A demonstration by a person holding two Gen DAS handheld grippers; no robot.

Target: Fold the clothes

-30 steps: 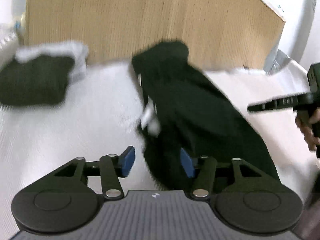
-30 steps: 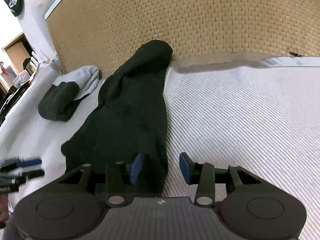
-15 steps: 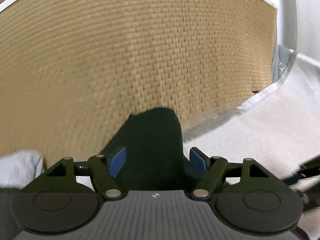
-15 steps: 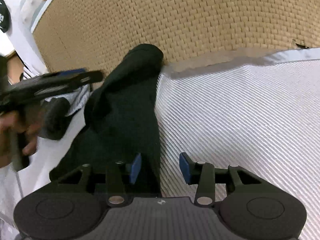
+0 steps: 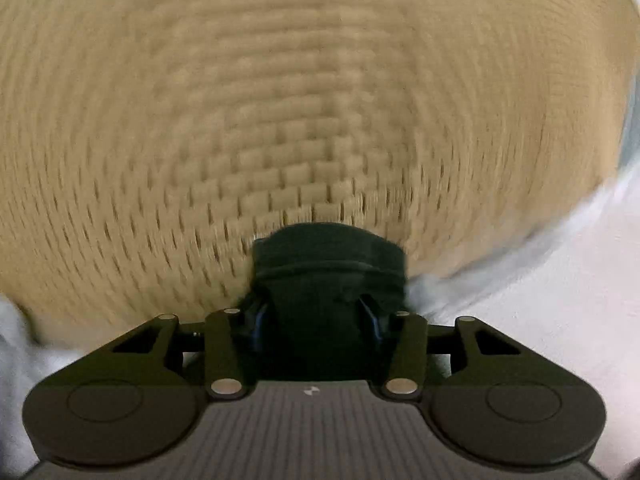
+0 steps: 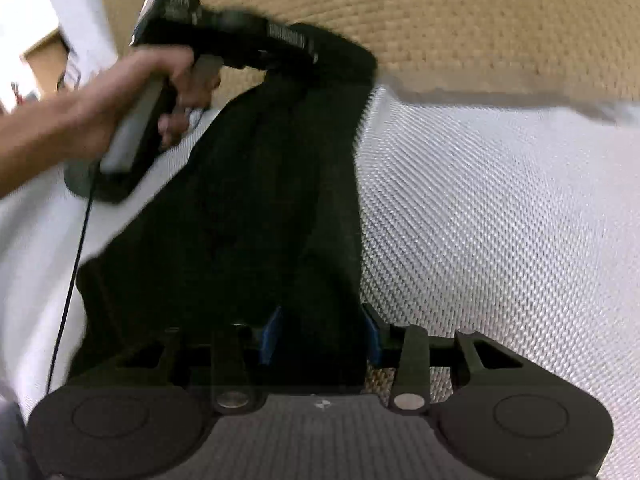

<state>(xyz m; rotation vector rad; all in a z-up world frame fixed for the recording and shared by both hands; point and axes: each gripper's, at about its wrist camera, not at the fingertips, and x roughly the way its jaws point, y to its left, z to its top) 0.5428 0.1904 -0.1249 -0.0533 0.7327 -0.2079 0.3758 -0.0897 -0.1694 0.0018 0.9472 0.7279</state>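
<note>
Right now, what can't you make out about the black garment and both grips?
- Left wrist view: black garment bunches over the left gripper fingers; contact hidden, wicker headboard blurred.
- Right wrist view: right gripper pads half buried; closure unclear.
- Garment's near end cut off by the gripper body.

- Left hand-held gripper: its jaws are partly closed, both blue pads pressing into the far end of the black garment.
- Right hand-held gripper: its jaws stand apart, with the garment's near end between the blue pads.
- The person's left hand is wrapped round the left grip, forearm reaching in from the left edge.
</note>
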